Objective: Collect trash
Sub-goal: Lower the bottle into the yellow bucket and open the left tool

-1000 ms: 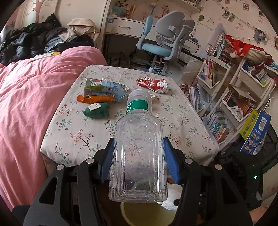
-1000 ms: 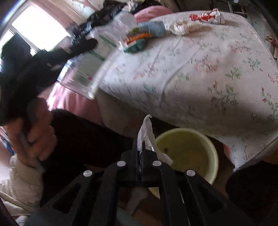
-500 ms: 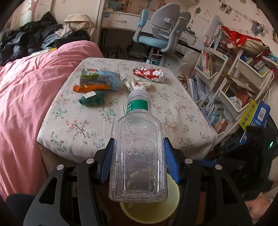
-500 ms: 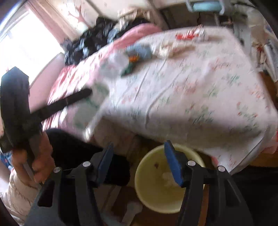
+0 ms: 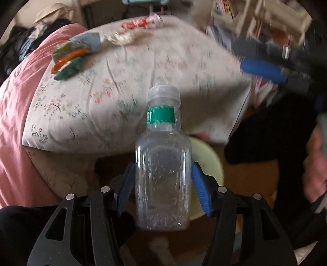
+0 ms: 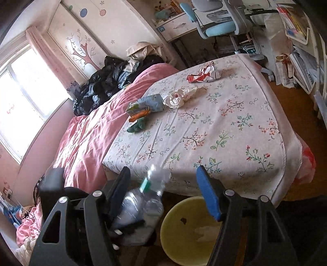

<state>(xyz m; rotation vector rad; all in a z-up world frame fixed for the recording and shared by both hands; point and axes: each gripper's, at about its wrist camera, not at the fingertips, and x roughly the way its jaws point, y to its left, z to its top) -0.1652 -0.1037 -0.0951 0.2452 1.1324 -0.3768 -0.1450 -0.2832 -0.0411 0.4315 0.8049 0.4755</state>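
A bottle (image 5: 162, 174) is held between the pads of the left gripper (image 5: 162, 187), above and just beside a bin (image 6: 188, 231) placed on the floor at the foot of the bed (image 6: 224, 126). Wrappers (image 6: 204, 74) and a carton (image 6: 146, 105) are spread on the sheet further back, with a blanket (image 6: 87, 135) lying to their left. A desk chair (image 6: 220, 22) is set behind the bed, and shelves (image 6: 302, 67) are seen to its right.

**What the frames hide or smear**

The yellow bin (image 5: 206, 161) sits mostly behind the clear bottle (image 5: 163, 180) in the left wrist view; the shelves (image 5: 265, 18) and the right gripper (image 5: 263, 68) are streaked by motion blur; the bottle (image 6: 143, 202) is smeared in the right wrist view, its base hidden behind a black finger; the bin (image 6: 184, 229) is cut by the bottom edge.
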